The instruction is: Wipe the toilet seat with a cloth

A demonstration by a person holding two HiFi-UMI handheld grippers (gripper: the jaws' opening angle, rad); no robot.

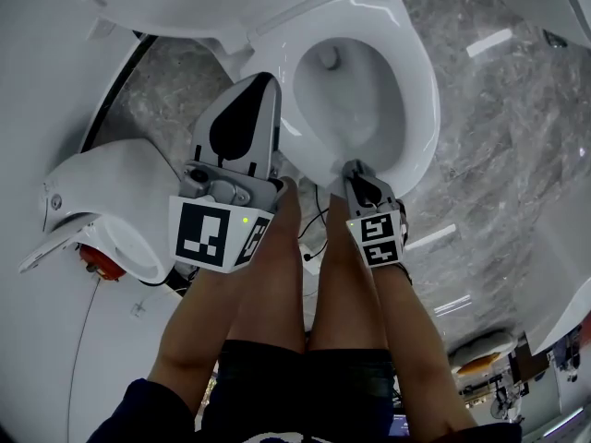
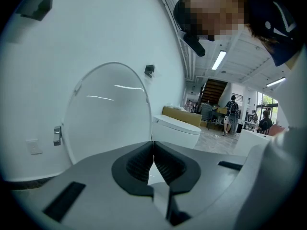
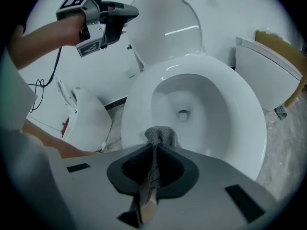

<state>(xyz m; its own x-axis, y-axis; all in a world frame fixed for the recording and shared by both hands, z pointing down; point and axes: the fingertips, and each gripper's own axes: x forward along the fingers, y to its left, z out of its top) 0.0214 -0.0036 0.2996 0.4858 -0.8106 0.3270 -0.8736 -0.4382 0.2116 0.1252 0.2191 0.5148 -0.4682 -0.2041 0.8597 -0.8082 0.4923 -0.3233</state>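
Observation:
The white toilet stands with its lid [image 3: 168, 25] raised and its seat ring [image 1: 420, 90] around the open bowl [image 3: 184, 104]. A grey cloth [image 3: 160, 135] is pinched in my right gripper [image 3: 154, 145], which is shut on it and hovers just above the seat's front edge [image 3: 139, 133]. In the head view the right gripper [image 1: 354, 167] is at the near rim. My left gripper [image 1: 263, 81] is held higher, to the left of the bowl. Its jaws are shut with nothing between them, and it [image 2: 153, 145] faces the raised lid [image 2: 105, 114].
A second white toilet [image 1: 120, 220] with a red part [image 1: 97, 261] stands close on the left, with cables on the marble floor [image 1: 499, 155]. Another toilet [image 3: 268, 75] stands to the right. People [image 2: 232, 109] walk far off in the hall.

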